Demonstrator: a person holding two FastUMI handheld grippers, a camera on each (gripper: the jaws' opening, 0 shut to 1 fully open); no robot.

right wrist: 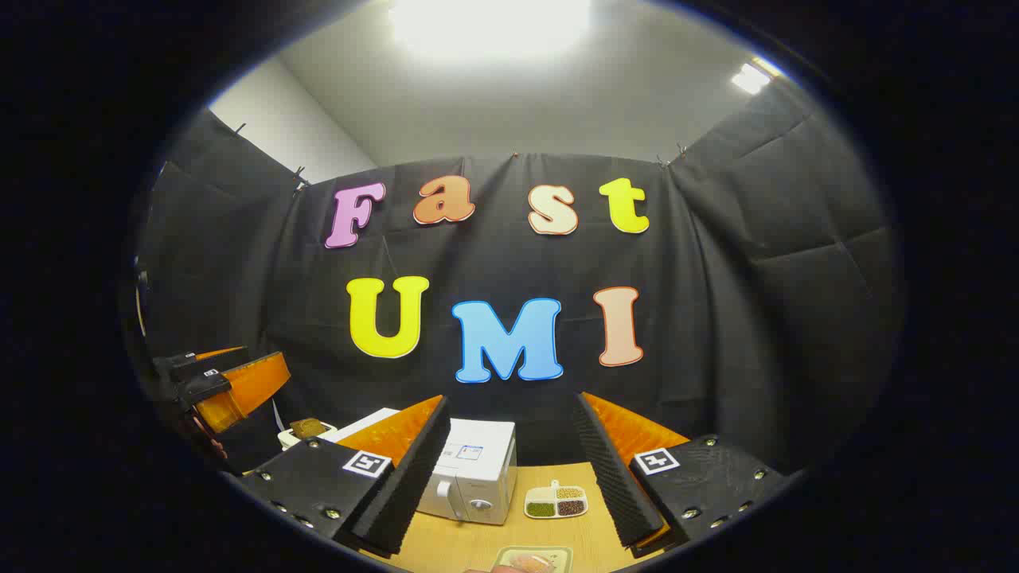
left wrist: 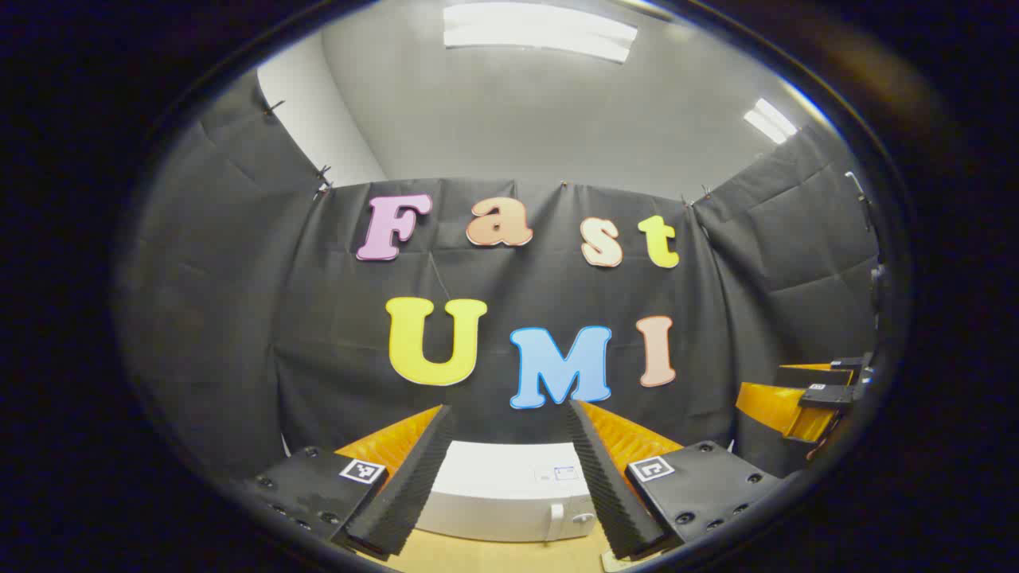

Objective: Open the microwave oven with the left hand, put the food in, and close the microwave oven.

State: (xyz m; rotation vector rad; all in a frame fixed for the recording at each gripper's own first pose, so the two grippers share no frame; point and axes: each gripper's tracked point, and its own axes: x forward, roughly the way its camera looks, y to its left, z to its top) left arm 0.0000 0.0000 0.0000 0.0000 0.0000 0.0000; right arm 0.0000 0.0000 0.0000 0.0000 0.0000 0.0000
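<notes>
A white microwave oven (left wrist: pixel 501 489) stands on the wooden table, low between the fingers of my left gripper (left wrist: pixel 508 407). Its door looks shut, with a handle (left wrist: pixel 557 521) and a knob (left wrist: pixel 583 517) at its right side. That gripper is open and holds nothing, well above and short of the oven. In the right gripper view the microwave oven (right wrist: pixel 478 469) sits left of centre. My right gripper (right wrist: pixel 511 399) is open and empty too. A pale tray with food (right wrist: pixel 533 559) lies at the bottom edge, partly cut off.
A small divided dish of beans and grains (right wrist: pixel 557 501) lies on the table (right wrist: pixel 478 549) right of the microwave. A brown item on a white object (right wrist: pixel 306 428) sits left of it. Each gripper shows at the side of the other's view, the left one (right wrist: pixel 219 382) and the right one (left wrist: pixel 812 398).
</notes>
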